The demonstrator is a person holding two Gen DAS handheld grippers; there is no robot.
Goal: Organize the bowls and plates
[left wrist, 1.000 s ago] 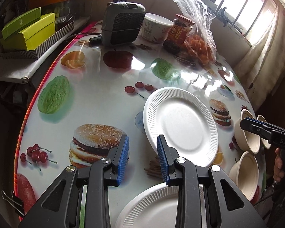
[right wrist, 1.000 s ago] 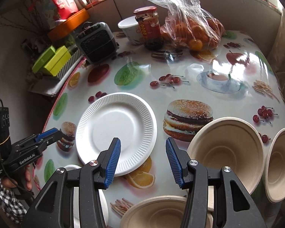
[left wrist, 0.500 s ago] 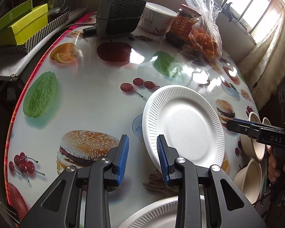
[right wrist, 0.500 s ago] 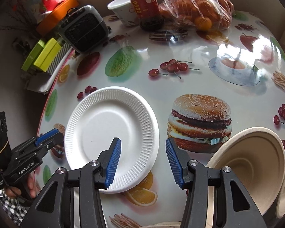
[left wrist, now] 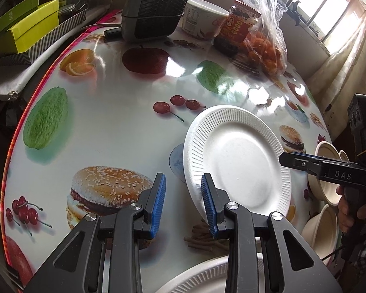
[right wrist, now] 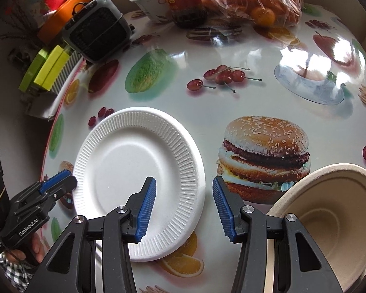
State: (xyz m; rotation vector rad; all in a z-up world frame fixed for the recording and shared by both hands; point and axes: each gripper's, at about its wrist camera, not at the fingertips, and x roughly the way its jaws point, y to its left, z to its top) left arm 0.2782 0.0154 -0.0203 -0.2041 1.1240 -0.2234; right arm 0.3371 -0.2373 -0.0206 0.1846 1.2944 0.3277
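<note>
A white ribbed paper plate (left wrist: 239,158) lies flat on the printed table; it also shows in the right wrist view (right wrist: 134,173). My left gripper (left wrist: 184,204) is open, its jaws astride the plate's near-left rim. My right gripper (right wrist: 184,205) is open, its jaws astride the plate's right rim. A second white plate (left wrist: 207,278) lies under the left gripper at the table's near edge. A beige bowl (right wrist: 329,214) sits right of the right gripper. Three beige bowls (left wrist: 325,171) stand at the right edge in the left wrist view.
At the table's far side stand a grey heater (left wrist: 153,7), a white tub (left wrist: 202,17), a red-label jar (left wrist: 239,29) and a plastic bag of oranges (left wrist: 268,48). Yellow-green boxes (left wrist: 19,31) lie on a shelf to the left. A curtain (left wrist: 349,56) hangs at the right.
Both grippers have moved forward to the plate. The left jaws now flank its near-left rim, the right jaws its right rim. The near plate and bowls have slid down out of view.
</note>
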